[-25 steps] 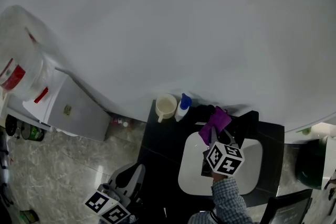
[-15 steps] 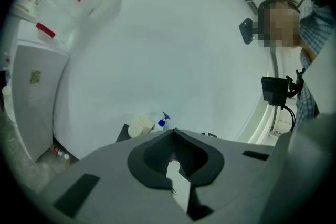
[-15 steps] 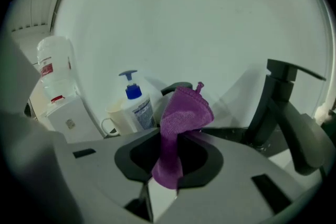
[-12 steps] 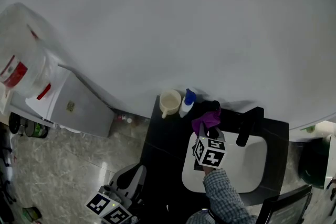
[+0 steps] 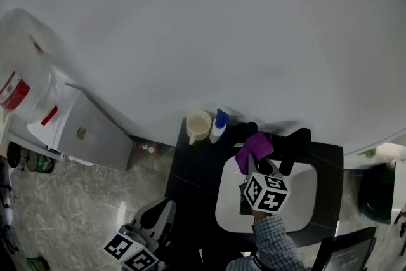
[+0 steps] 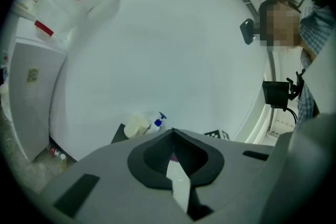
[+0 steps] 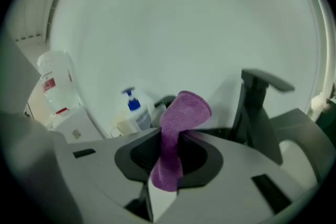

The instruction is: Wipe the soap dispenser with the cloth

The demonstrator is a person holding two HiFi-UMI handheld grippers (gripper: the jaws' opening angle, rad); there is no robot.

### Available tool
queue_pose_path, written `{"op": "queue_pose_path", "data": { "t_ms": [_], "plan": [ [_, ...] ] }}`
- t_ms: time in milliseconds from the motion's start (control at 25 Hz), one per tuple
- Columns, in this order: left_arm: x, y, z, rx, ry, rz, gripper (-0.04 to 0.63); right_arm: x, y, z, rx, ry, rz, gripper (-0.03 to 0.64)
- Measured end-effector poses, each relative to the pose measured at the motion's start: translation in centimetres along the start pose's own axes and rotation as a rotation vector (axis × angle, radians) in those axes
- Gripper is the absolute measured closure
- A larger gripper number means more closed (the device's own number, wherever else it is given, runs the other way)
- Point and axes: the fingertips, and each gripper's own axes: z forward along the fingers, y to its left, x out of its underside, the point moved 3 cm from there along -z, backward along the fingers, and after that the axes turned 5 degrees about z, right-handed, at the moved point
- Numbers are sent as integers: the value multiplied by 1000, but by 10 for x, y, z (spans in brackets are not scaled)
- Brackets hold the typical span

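The soap dispenser [image 5: 219,126], white with a blue pump, stands at the back of the black counter [image 5: 190,168], next to a cream cup [image 5: 198,127]. My right gripper [image 5: 254,165] hangs over the white sink [image 5: 301,200], shut on a purple cloth [image 5: 254,150] that sticks up out of its jaws. The cloth is a little to the right of the dispenser and apart from it. In the right gripper view the cloth [image 7: 178,123] fills the jaws, with the dispenser [image 7: 137,113] behind on the left. My left gripper [image 5: 166,205] is low at the counter's left, shut and holding nothing.
A black faucet [image 5: 290,149] rises right of the cloth. At the left stands a white water cooler [image 5: 82,130] with a large bottle [image 5: 25,82]. Small bottles [image 5: 146,148] sit on the floor by the counter. A dark green bin [image 5: 374,197] is at the right.
The right gripper swung the cloth left, close to the dispenser, then drew back right toward the faucet. The left gripper stayed put.
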Motion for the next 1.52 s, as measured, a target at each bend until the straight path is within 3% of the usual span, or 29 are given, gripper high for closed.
{"op": "queue_pose_path", "data": {
  "t_ms": [120, 240, 360, 680, 880, 1040, 1240, 1520],
  "plan": [
    [-1, -4, 4, 17, 1, 8, 594, -54, 11, -21, -64, -146, -9, 531],
    [1, -6, 4, 22, 5, 10, 594, -75, 14, -10, -112, -176, 32, 531],
    [3, -6, 1, 17, 12, 4, 594, -57, 7, 16, -90, -106, 81, 531],
    [6, 2, -5, 2, 21, 5, 594, 15, -40, 44, 122, 53, 94, 531],
    [8, 6, -10, -6, 29, 2, 594, 48, -53, 53, 147, 137, 101, 531],
    [13, 4, -13, 9, 34, -5, 594, 40, -36, 28, 24, 73, 148, 531],
    [24, -7, -6, 72, 58, -6, 594, 20, -2, -56, -176, -54, 245, 531],
    [44, -56, -30, 118, 47, 26, 594, 21, -15, -191, -245, -211, 283, 531]
  ]
}}
